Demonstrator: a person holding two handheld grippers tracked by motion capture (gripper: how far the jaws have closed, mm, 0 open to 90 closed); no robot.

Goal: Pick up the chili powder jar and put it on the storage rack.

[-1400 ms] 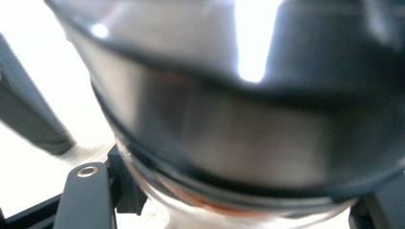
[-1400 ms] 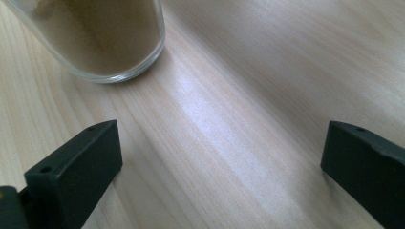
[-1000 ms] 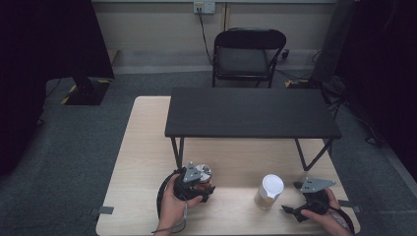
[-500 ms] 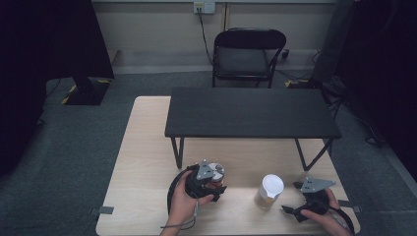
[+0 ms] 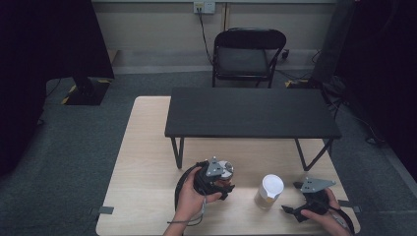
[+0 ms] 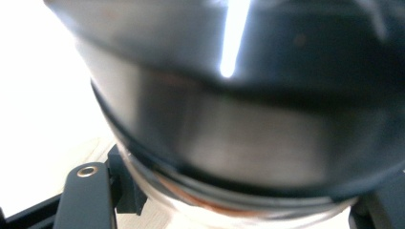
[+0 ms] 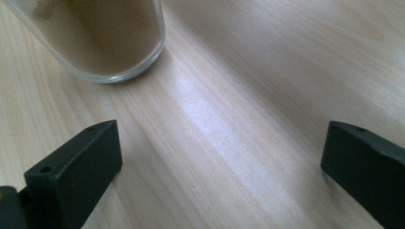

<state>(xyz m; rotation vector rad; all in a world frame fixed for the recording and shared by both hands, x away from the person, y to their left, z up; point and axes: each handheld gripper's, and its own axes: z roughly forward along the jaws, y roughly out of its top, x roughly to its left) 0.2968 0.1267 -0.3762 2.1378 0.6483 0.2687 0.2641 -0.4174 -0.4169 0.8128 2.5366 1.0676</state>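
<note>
Near the table's front edge, left tongs (image 5: 220, 180) clamp a dark-lidded jar (image 6: 248, 109) — right tongs (image 5: 294, 212) stand apart, empty.

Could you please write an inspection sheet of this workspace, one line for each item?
Surface: light wooden table; a low black bench table stands on its far half.
Job's things: a glass jar with a white lid, brown powder inside, upright; a second jar with a dark lid held in the left gripper.
Clutter: nothing seen.
Grippers: left gripper shut on the dark-lidded jar; right gripper open, fingers apart beside the white-lidded jar, not touching.
Cables: a black cable loops from the left gripper.
Surroundings: black folding chair, wall socket, grey carpet.
</note>
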